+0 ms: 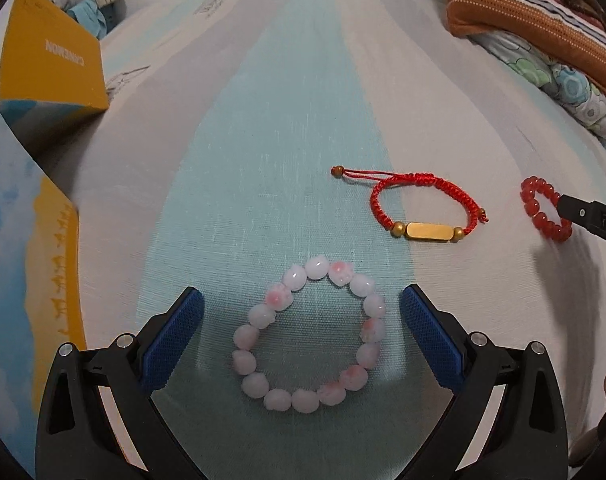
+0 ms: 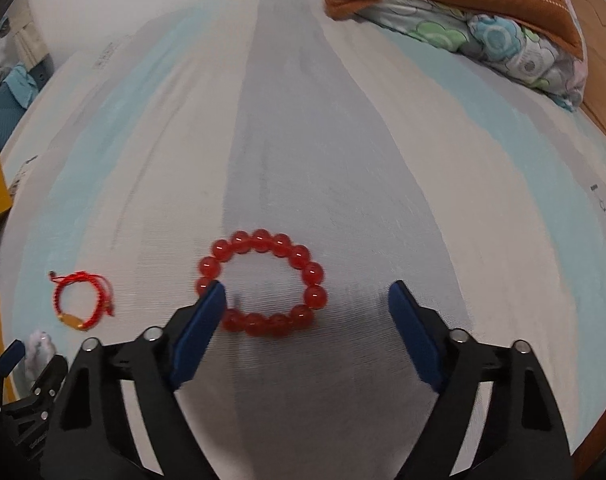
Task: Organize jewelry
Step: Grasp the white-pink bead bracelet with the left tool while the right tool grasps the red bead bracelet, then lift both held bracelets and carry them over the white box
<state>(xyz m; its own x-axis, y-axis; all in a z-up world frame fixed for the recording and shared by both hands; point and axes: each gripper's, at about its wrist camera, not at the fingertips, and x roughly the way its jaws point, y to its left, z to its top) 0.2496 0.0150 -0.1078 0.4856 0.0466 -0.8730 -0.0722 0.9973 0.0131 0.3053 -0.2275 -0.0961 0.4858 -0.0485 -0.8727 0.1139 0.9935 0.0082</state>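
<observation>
Left wrist view: you have three bracelets on the striped bed point(image 1: 287, 128). One pink-white bead bracelet point(image 1: 309, 336) lies bottom centre, between the spread fingers of your left gripper point(image 1: 301, 338), untouched. One red cord bracelet point(image 1: 419, 210) with a gold bar sits right of centre. One red bead bracelet point(image 1: 543, 210) lies at the right edge. Right wrist view: your right gripper point(image 2: 307, 332) is released and points forward low over the bed, its left finger overlapping the red bead bracelet point(image 2: 263, 284) at centre frame.
</observation>
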